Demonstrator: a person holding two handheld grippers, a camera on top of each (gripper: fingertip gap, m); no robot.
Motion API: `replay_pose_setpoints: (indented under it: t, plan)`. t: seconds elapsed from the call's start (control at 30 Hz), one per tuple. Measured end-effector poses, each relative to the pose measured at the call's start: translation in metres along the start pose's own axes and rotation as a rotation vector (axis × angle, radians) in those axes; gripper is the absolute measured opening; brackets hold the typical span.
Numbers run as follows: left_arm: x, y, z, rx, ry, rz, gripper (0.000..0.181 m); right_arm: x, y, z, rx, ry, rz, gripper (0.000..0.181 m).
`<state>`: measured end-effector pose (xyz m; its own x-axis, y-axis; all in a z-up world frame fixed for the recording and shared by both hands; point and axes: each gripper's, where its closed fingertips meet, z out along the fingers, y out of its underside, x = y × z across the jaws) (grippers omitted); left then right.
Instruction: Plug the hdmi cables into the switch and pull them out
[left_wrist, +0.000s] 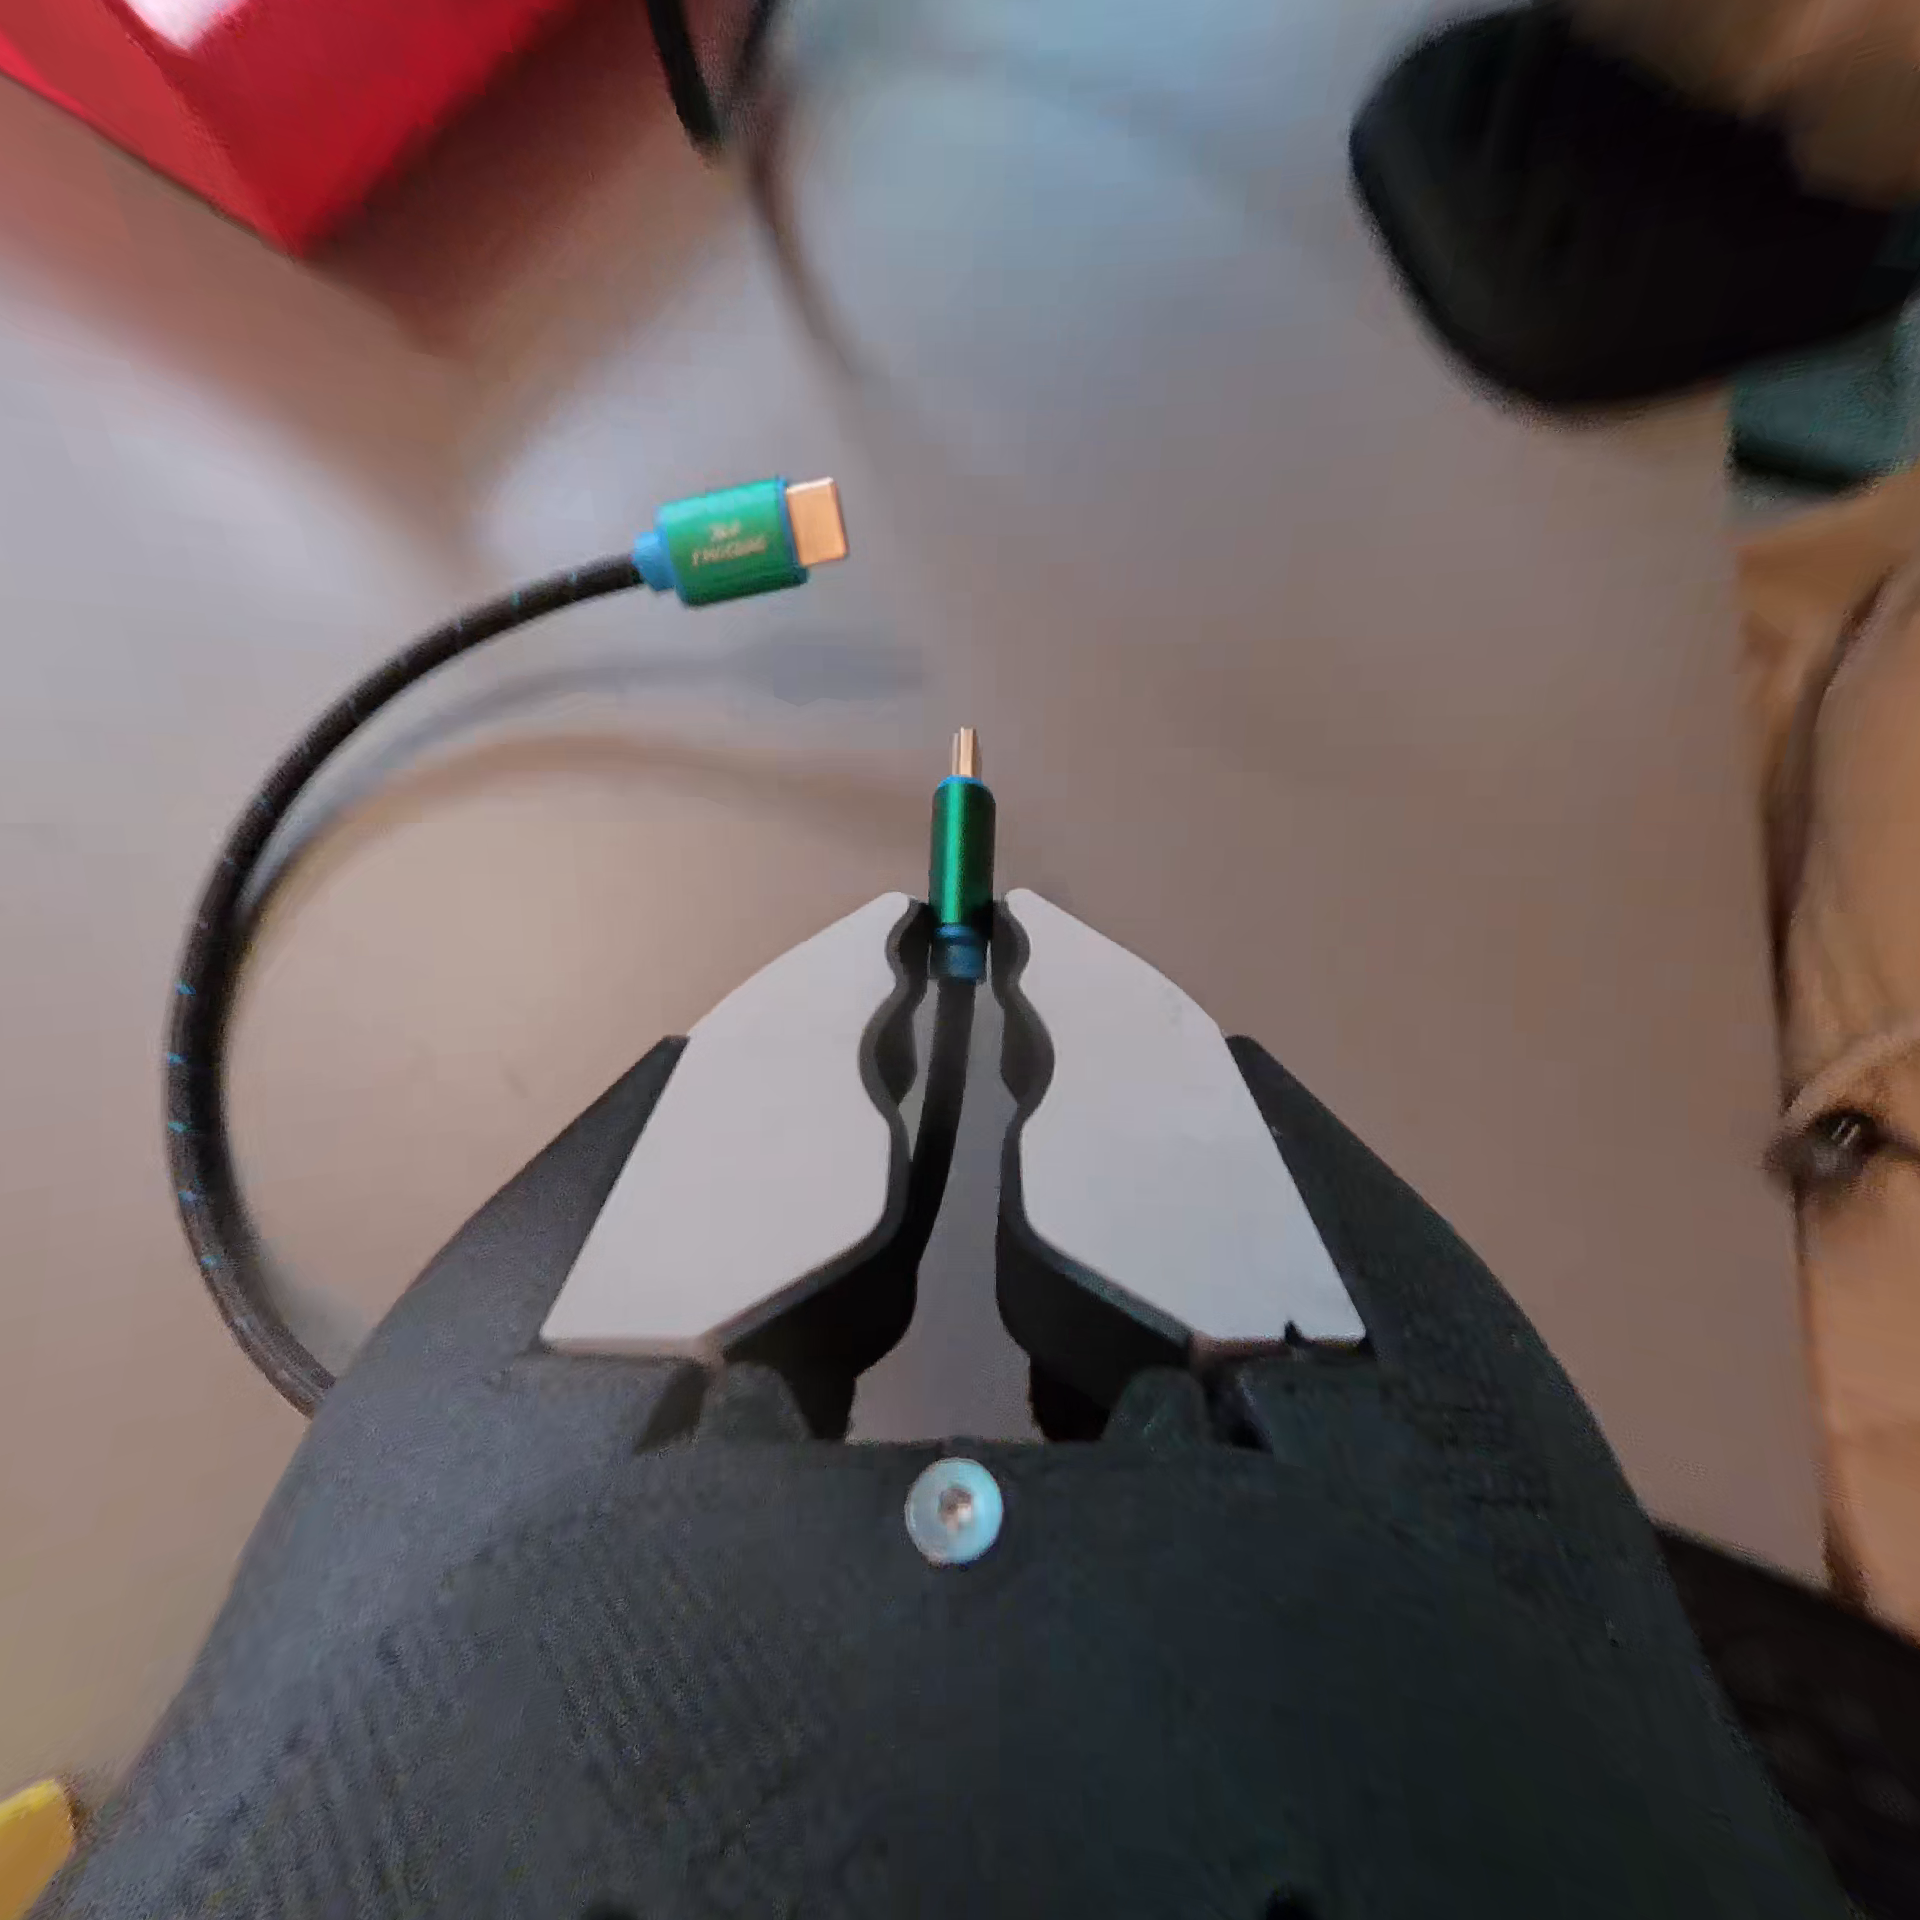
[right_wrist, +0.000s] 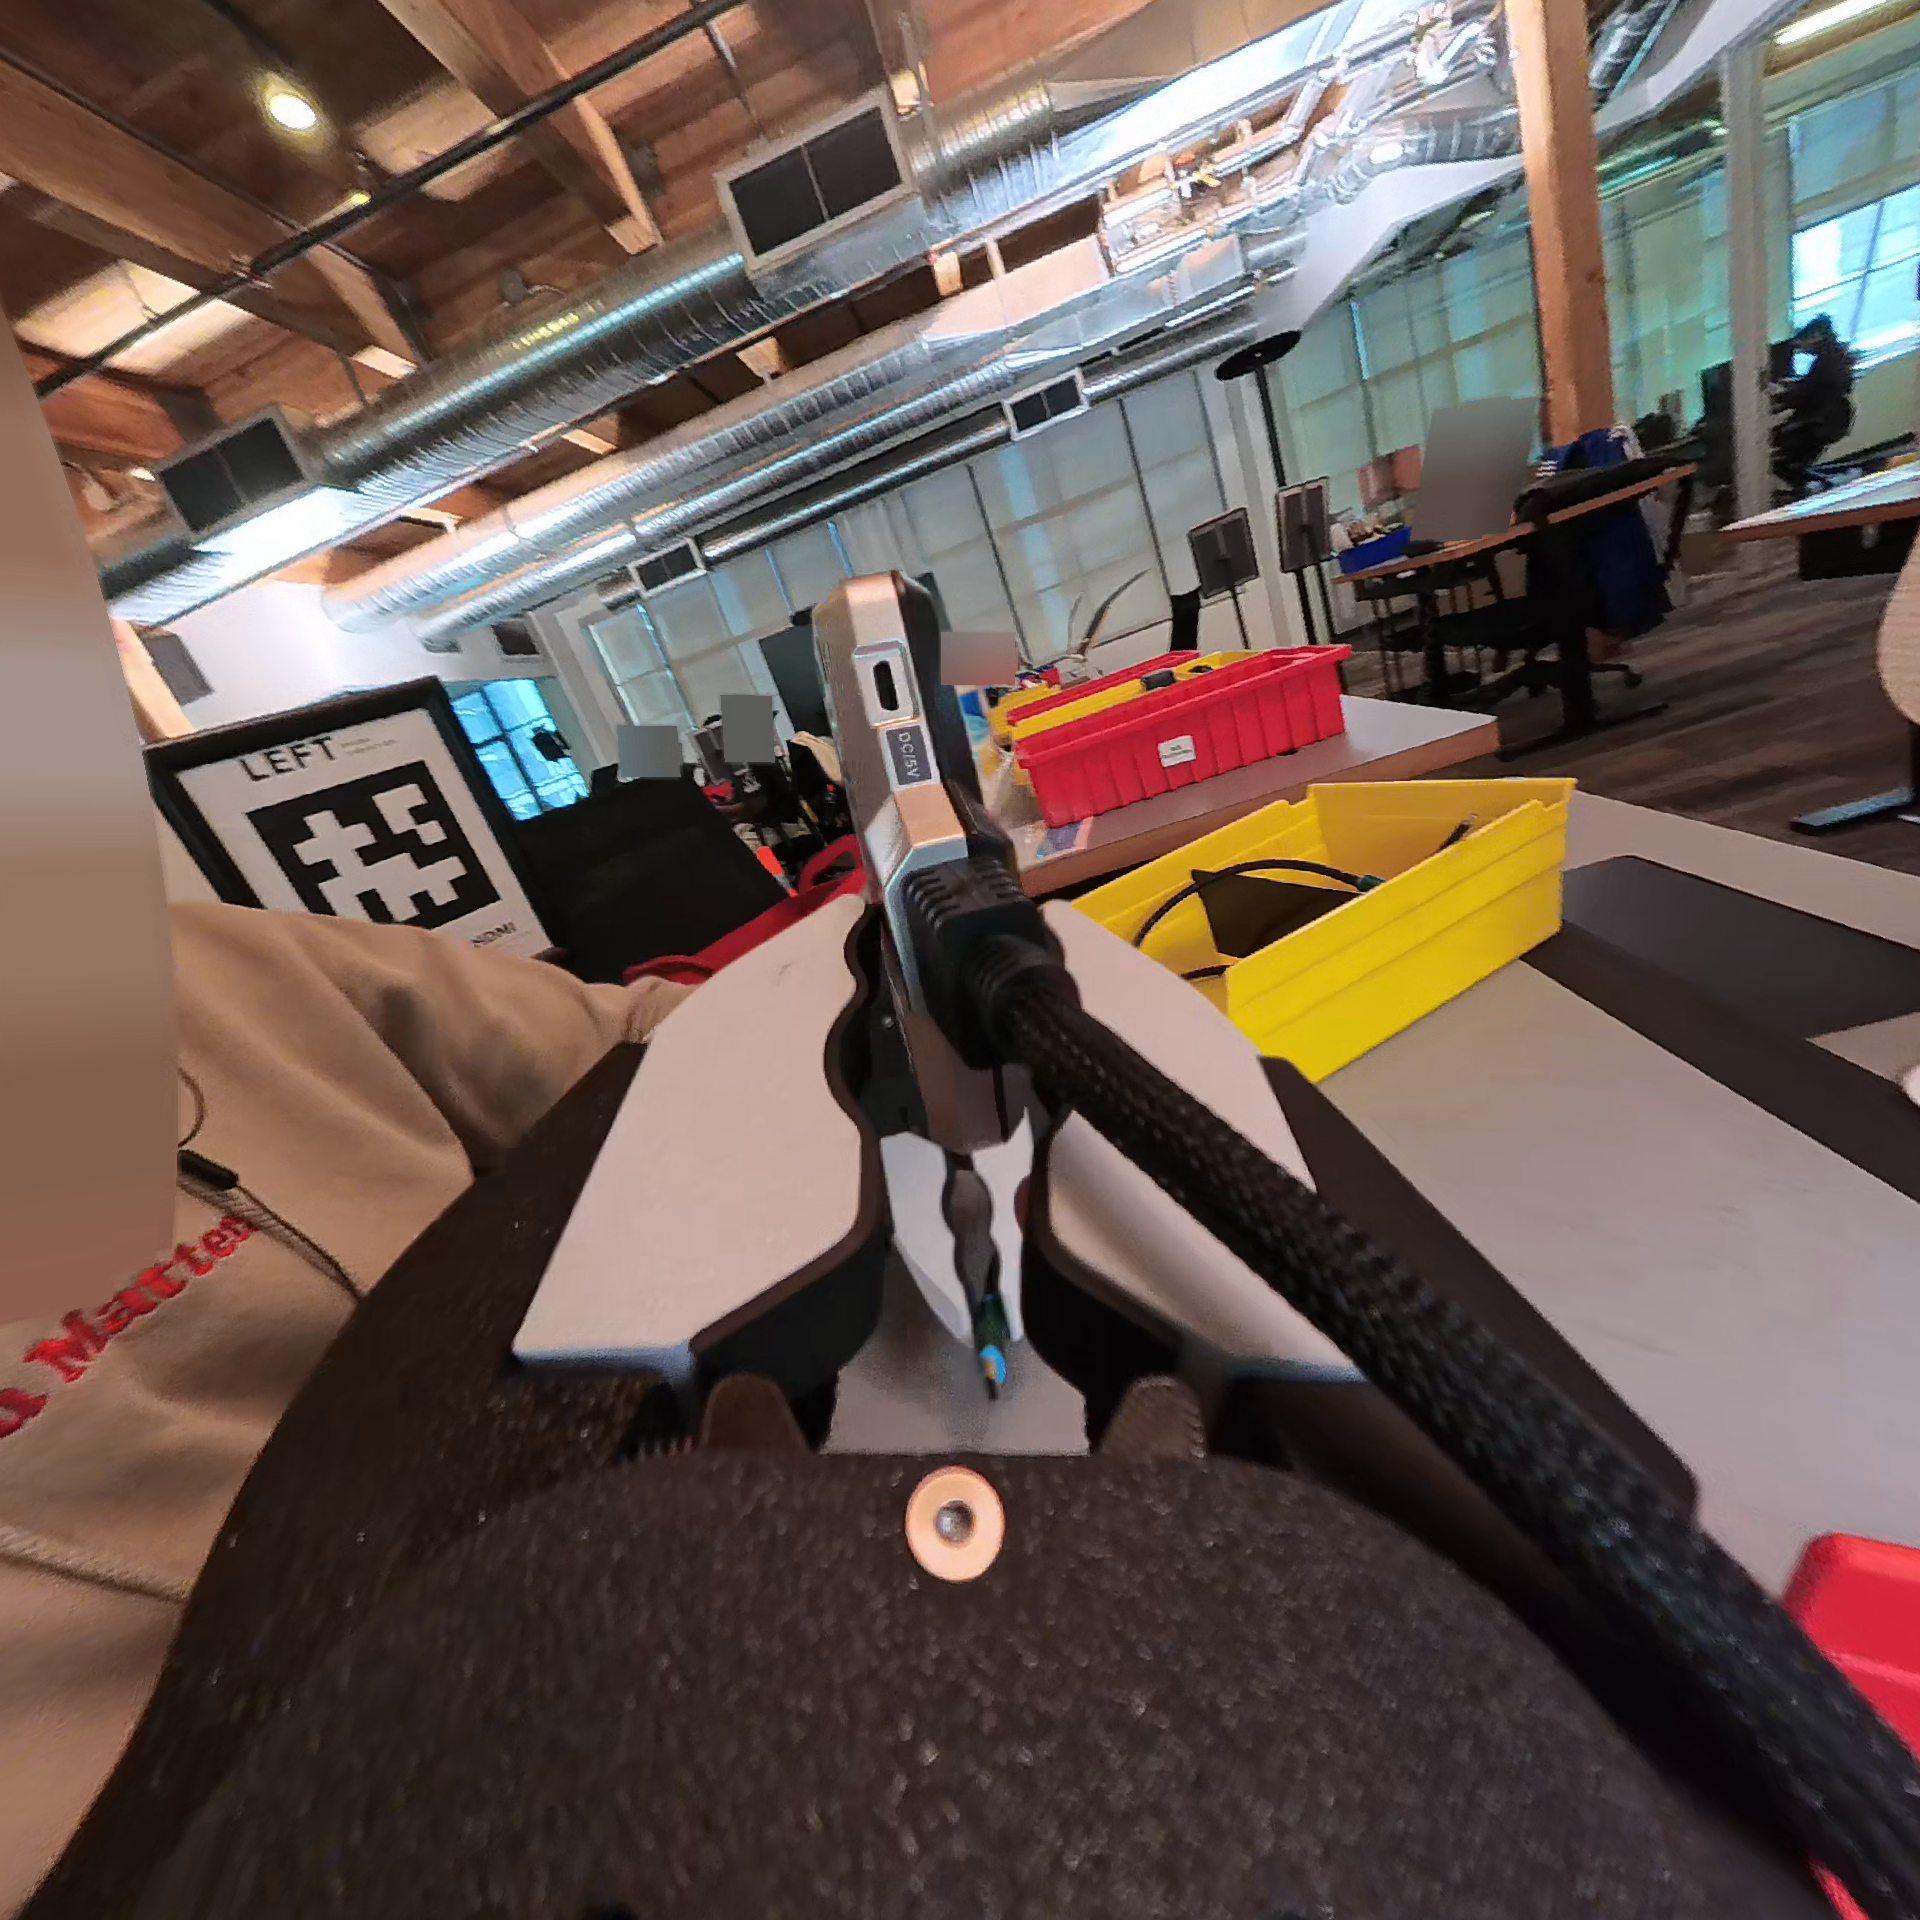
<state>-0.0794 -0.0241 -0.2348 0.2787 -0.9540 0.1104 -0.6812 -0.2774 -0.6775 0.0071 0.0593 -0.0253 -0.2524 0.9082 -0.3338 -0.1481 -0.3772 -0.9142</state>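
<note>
My L fingers (left_wrist: 961, 914) clamped on green plug (left_wrist: 961, 847), tip fwd, lifted off tabletop (left_wrist: 1351, 831). Other plug (left_wrist: 743, 540) free at left. R fingers (right_wrist: 940, 966) clamped on switch (right_wrist: 899, 748) (upright, black cable (right_wrist: 1247, 1195) plugged in).

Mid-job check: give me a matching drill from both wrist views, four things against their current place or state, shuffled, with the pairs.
Things
1. green HDMI plug with gold tip
2. second green HDMI plug on the black braided cable
3. silver metal switch box
4. black HDMI plug with thick braided cable

States
A. seated in the switch
B. clamped in the left hand-held gripper
C. free, held by nothing
D. gripped upright by the right hand-held gripper

Pairs: 1-B, 2-C, 3-D, 4-A
</note>
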Motion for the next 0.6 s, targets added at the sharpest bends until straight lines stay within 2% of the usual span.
replay_pose_setpoints:
  t: [0.03, 0.17, 0.3, 0.43, 0.6]
  plan:
    - [-0.003, -0.016, -0.005, 0.063, 0.0, -0.025, 0.012, -0.002, 0.0, -0.001, 0.006, -0.02, 0.006, 0.026]
    - [-0.021, -0.077, -0.037, 0.269, -0.006, -0.107, 0.012, -0.007, 0.005, -0.002, -0.001, -0.087, 0.049, 0.026]
    - [-0.03, -0.119, -0.06, 0.338, -0.029, -0.1, 0.012, -0.005, 0.005, -0.002, 0.0, -0.093, 0.068, 0.026]
    - [-0.03, -0.145, -0.069, 0.376, -0.03, -0.085, 0.012, -0.005, 0.005, -0.003, 0.004, -0.09, 0.068, 0.026]
    - [-0.032, -0.153, -0.074, 0.43, -0.049, -0.08, 0.012, -0.001, 0.005, -0.004, -0.001, -0.075, 0.066, 0.026]
